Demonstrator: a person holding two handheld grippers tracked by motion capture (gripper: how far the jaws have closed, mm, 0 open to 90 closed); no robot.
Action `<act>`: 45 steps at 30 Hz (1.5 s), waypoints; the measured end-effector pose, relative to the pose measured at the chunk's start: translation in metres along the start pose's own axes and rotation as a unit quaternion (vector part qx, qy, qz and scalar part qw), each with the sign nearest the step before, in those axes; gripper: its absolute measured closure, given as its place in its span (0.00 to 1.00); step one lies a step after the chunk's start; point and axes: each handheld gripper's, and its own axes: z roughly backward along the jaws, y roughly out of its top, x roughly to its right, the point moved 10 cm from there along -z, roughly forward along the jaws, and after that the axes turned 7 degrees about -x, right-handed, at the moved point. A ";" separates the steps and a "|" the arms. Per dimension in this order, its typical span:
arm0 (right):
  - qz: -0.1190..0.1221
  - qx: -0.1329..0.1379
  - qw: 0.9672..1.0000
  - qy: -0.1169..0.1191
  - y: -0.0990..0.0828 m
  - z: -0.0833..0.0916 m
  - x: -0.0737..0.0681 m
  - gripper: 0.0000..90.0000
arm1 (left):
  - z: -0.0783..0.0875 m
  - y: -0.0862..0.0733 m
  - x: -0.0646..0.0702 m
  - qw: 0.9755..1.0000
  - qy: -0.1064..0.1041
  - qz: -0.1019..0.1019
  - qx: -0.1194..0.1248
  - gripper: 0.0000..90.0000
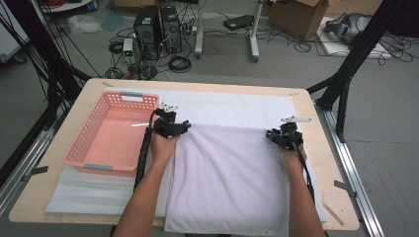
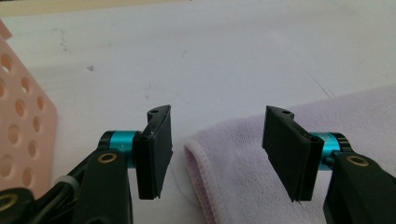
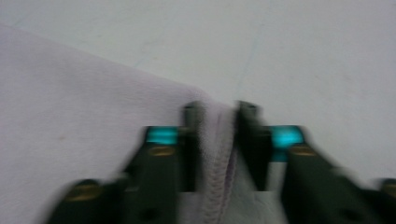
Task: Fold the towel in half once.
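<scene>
Our right tongs (image 3: pixel 215 144) pinch the towel (image 1: pixel 227 177) corner; left tongs (image 2: pixel 217 154) gape around theirs. Lifting now would drag the towel crooked.

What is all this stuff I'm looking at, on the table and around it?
towel: one, pale lilac, spread on the table's near middle
basket: one, pink, perforated, table's left
sheet: one, white, under towel and basket
table: one, light wood
computer towers: two, black, on the floor behind
cardboard box: one, brown, floor, far right
left claw: one, black, open over the towel's far left corner
right claw: one, black, pinching the towel's far right corner
</scene>
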 end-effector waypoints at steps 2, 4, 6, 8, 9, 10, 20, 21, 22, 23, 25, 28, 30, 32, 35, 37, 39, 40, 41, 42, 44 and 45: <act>0.022 -0.008 0.997 -0.076 0.003 0.003 0.014 0.95 | -0.001 -0.002 0.001 1.000 -0.001 -0.005 -0.007 0.47; 0.000 0.002 0.995 -0.100 0.003 0.007 0.025 0.95 | -0.002 -0.004 0.001 1.000 -0.001 -0.006 -0.009 0.47; -0.023 0.006 0.996 -0.082 0.002 0.006 0.025 0.89 | -0.006 -0.005 0.002 1.000 0.000 -0.009 -0.012 0.47; -0.017 0.012 0.996 -0.088 0.003 0.009 0.024 0.70 | -0.012 -0.005 0.005 1.000 -0.003 -0.007 -0.007 0.47; -0.017 0.012 0.996 -0.088 0.003 0.009 0.024 0.70 | -0.012 -0.005 0.005 1.000 -0.003 -0.007 -0.007 0.47; -0.027 0.031 0.997 -0.072 0.004 0.018 0.023 0.65 | -0.015 -0.004 0.005 1.000 -0.002 -0.008 -0.002 0.48; -0.050 0.048 0.997 -0.033 -0.008 0.042 0.029 0.64 | -0.023 -0.004 -0.008 0.998 0.061 0.003 -0.019 0.95; -0.048 0.049 0.997 -0.027 -0.009 0.043 0.026 0.64 | -0.024 -0.004 -0.008 0.998 0.062 0.002 -0.016 0.95; -0.049 0.047 0.998 -0.014 -0.011 0.042 0.022 0.62 | -0.025 -0.003 -0.008 0.998 0.065 -0.003 -0.015 0.94; -0.049 0.047 0.998 -0.014 -0.011 0.042 0.022 0.62 | -0.025 -0.003 -0.008 0.998 0.065 -0.003 -0.015 0.88; -0.045 0.032 0.998 0.019 -0.014 0.035 0.011 0.60 | -0.025 -0.002 -0.005 0.998 0.061 -0.010 -0.008 0.63; -0.038 0.015 0.999 0.026 -0.015 0.022 0.001 0.62 | -0.024 -0.005 -0.002 0.999 0.039 -0.003 -0.018 0.54; -0.014 0.002 1.000 0.000 -0.017 0.015 0.000 0.74 | -0.023 -0.006 -0.001 0.999 0.034 -0.002 -0.023 0.50; -0.010 -0.002 1.000 0.000 -0.015 0.014 -0.001 0.93 | -0.020 -0.007 0.002 0.999 0.021 -0.001 -0.027 0.48; 0.001 -0.011 0.998 -0.065 -0.011 0.014 0.010 0.95 | -0.017 -0.008 0.005 0.999 0.013 -0.004 -0.033 0.48; -0.028 0.004 0.997 -0.071 -0.010 0.012 0.015 0.93 | -0.016 -0.011 0.006 0.999 0.010 -0.006 -0.029 0.48; -0.040 0.012 0.996 -0.073 -0.009 0.013 0.016 0.79 | -0.018 -0.017 0.006 1.000 0.007 -0.008 -0.029 0.50; -0.040 0.012 0.996 -0.073 -0.009 0.013 0.016 0.79 | -0.018 -0.017 0.006 1.000 0.007 -0.008 -0.029 0.51; -0.042 0.023 0.996 -0.076 -0.008 0.019 0.018 0.74 | -0.017 -0.017 0.006 1.000 0.009 -0.010 -0.018 0.55; -0.042 0.023 0.996 -0.076 -0.008 0.019 0.018 0.74 | -0.017 -0.017 0.006 1.000 0.009 -0.010 -0.018 0.68; -0.053 0.039 0.996 -0.065 -0.008 0.032 0.021 0.72 | -0.018 -0.015 0.009 1.000 0.002 -0.020 -0.016 0.95; -0.059 0.042 0.996 -0.056 -0.008 0.036 0.021 0.71 | -0.018 -0.013 0.006 1.000 0.023 -0.018 -0.011 0.95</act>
